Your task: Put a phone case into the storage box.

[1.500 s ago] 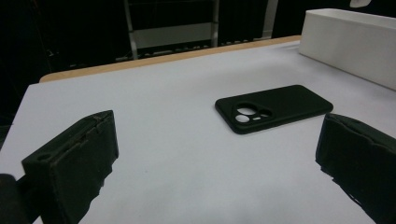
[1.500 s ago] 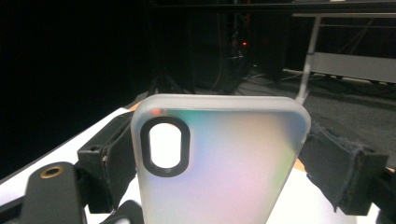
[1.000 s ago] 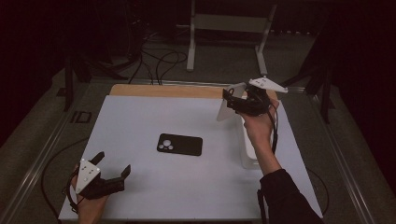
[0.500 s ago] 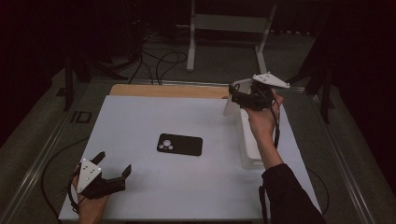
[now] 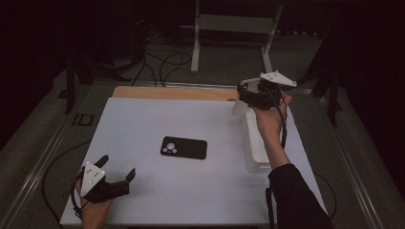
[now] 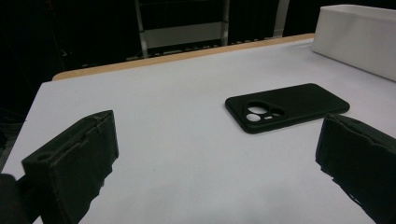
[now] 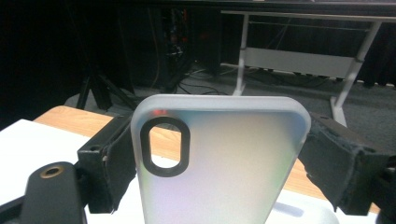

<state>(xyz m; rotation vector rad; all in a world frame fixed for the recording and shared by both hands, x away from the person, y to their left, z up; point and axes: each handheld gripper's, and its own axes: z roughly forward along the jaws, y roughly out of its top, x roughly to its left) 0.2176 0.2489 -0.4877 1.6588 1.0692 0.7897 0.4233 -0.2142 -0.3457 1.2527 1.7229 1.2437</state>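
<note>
above the far right corner of the white desk point(image 5: 157, 191), the right gripper point(image 7: 219, 158) clamps a translucent frosted phone case with a black-ringed camera cutout point(image 7: 219, 163) between its wide-set jaws; carrying it looks like the step in hand, next a clear place to set it down; the left gripper point(image 5: 117, 174) waits gaping and empty; a black phone case point(image 5: 184, 147) lies mid-desk, a white rectangular tray point(image 5: 255, 152) sits under the right forearm.

Frosted translucent plastic case point(image 7: 219, 158), matt black rubbery case point(image 6: 287, 106), smooth white tabletop point(image 5: 157, 119) edged in wood, glossy white plastic tray point(image 5: 255, 148)
</note>
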